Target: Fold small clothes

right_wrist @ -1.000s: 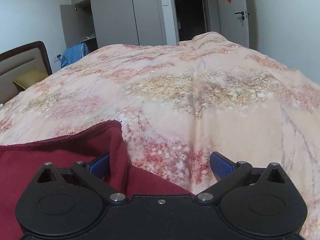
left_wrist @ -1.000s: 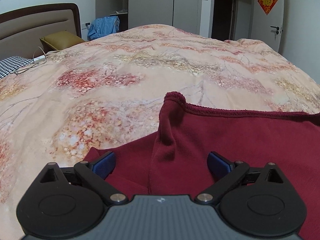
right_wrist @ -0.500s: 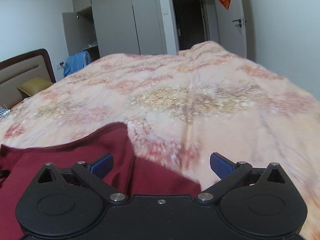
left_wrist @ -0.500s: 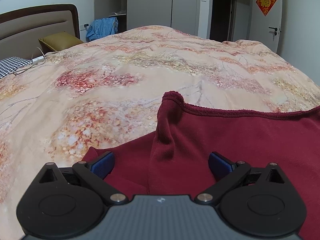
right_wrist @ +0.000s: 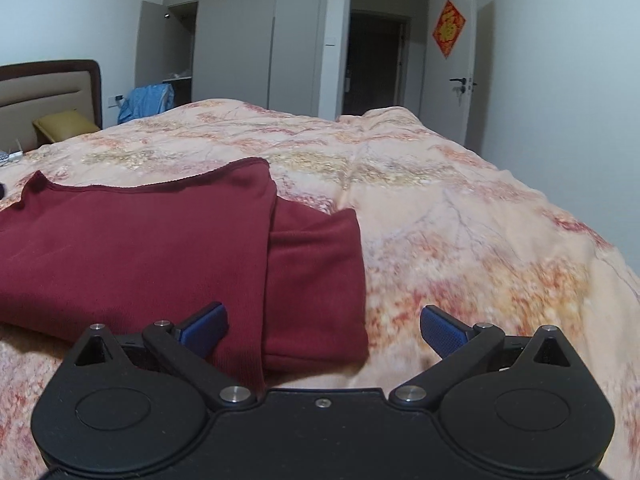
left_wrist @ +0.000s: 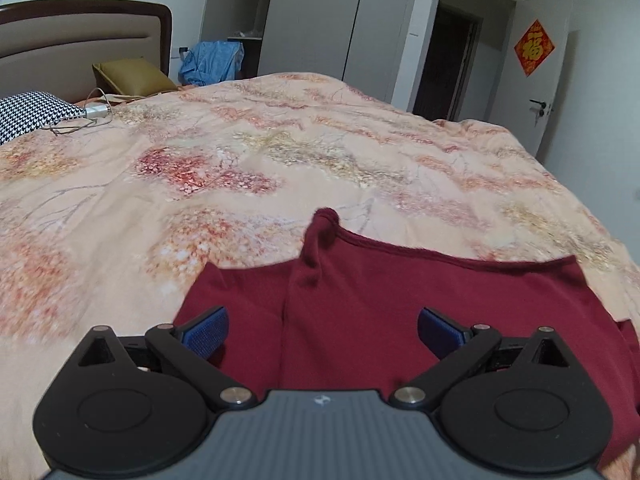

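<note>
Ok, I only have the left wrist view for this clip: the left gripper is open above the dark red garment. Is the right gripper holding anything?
Observer: No. The right gripper is open with nothing between its fingers. One finger is in front of the red garment, the other in front of the quilt.
Operator: Is the garment's right side folded in?
Observer: Yes. A top layer ends in a straight edge over a lower layer that sticks out to the right.
Operator: And the near edge?
Observer: It lies on the quilt, left of the gripper, and bare quilt shows in front of it.
</note>
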### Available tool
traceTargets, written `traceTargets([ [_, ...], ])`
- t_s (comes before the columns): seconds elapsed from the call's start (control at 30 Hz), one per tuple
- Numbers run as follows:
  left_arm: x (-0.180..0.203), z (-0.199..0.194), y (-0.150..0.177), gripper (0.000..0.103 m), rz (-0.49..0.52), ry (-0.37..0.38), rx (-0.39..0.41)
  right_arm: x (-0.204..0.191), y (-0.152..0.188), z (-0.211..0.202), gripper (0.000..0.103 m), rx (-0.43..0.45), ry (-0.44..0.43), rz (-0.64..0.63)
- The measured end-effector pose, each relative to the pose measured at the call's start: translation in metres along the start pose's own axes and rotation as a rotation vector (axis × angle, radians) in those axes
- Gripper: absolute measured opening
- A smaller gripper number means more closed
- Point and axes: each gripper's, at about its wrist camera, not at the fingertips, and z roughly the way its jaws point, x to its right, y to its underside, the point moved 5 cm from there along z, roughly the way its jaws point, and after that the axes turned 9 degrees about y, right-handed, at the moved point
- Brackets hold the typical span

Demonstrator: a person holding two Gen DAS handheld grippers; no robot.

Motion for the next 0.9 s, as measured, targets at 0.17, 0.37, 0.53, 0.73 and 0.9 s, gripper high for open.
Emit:
traceTargets([
  [0.17,0.012,-0.029,0.041,0.103,0.007,-0.018,-0.009,-0.002,0.010,0.002,0.102,0.023,0.013,0.008],
  [0.37,-0.004,-0.043,0.080,0.103,-0.101,-0.073,-0.044,0.004,0.019,0.006,0.102,0.023,-0.022,0.064],
  [0.53,-0.004,-0.057,0.093,0.103,-0.100,-0.089,-0.026,0.008,0.022,0.007,0.103,0.029,-0.040,0.104],
  [0.73,-0.004,-0.064,0.101,0.103,-0.102,-0.101,-0.037,0.006,0.024,0.003,0.103,0.041,-0.025,0.101],
  [0.9,-0.003,-0.065,0.103,0.103,-0.104,-0.113,-0.049,0.007,0.025,0.002,0.103,0.040,-0.030,0.114],
])
